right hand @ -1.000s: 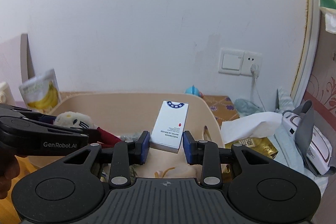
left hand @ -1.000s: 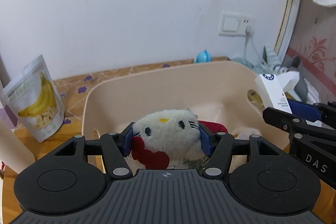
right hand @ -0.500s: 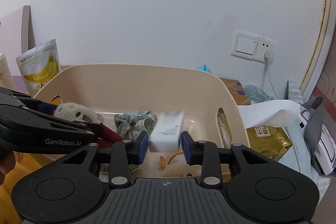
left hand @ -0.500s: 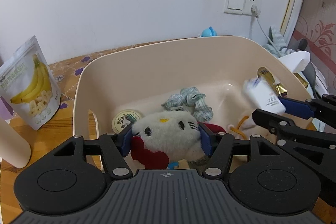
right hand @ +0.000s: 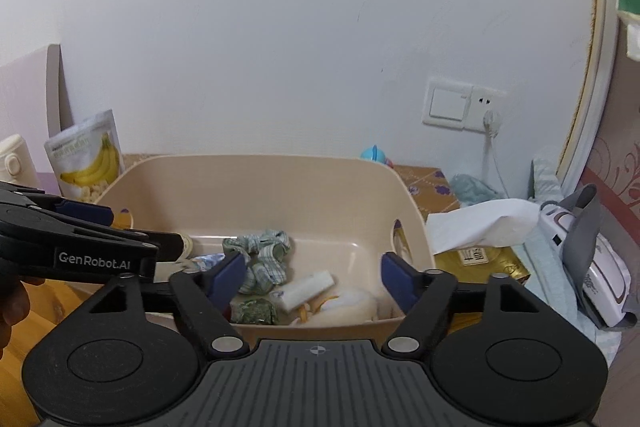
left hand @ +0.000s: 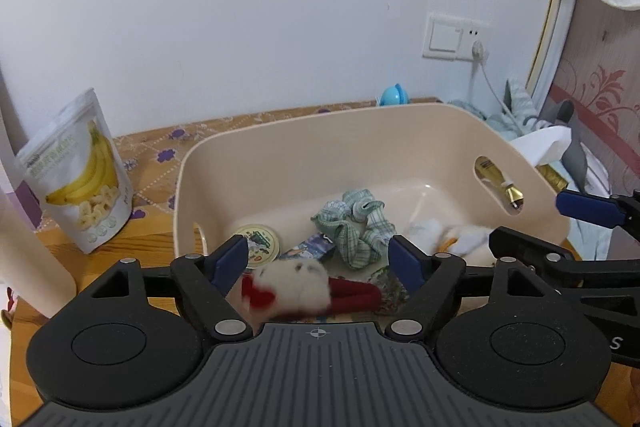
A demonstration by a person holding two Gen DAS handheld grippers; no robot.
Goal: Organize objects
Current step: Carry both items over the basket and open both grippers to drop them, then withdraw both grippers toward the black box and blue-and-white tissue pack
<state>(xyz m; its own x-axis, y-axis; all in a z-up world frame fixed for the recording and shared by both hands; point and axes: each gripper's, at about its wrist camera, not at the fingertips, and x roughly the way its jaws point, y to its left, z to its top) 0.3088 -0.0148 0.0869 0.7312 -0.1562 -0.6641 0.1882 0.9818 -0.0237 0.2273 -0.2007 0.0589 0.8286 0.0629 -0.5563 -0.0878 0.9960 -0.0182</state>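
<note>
A beige plastic bin [left hand: 280, 163] [right hand: 256, 179] stands on the wooden table. My left gripper [left hand: 318, 259] is open above its near side. Below it, blurred, a white plush cat with red bow [left hand: 292, 287] drops free between the jaws. My right gripper [right hand: 312, 277] is open too, over the bin's near right part. The white box [right hand: 306, 289] lies on the bin floor beside a white plush with orange parts [right hand: 348, 305]. A green checked scrunchie [left hand: 354, 227] [right hand: 260, 255], a round tin [left hand: 258, 245] and small packets lie in the bin as well.
A banana chips bag [left hand: 78, 175] [right hand: 88, 157] stands left of the bin. A white tissue [right hand: 480, 223], a gold packet [right hand: 476, 263] and a white device [right hand: 592, 275] lie to the right. A socket with a plugged cable [right hand: 490, 117] is on the wall.
Both grippers opened. The plush cat left the left jaws and falls into the bin. The white box left the right jaws and now lies on the bin floor.
</note>
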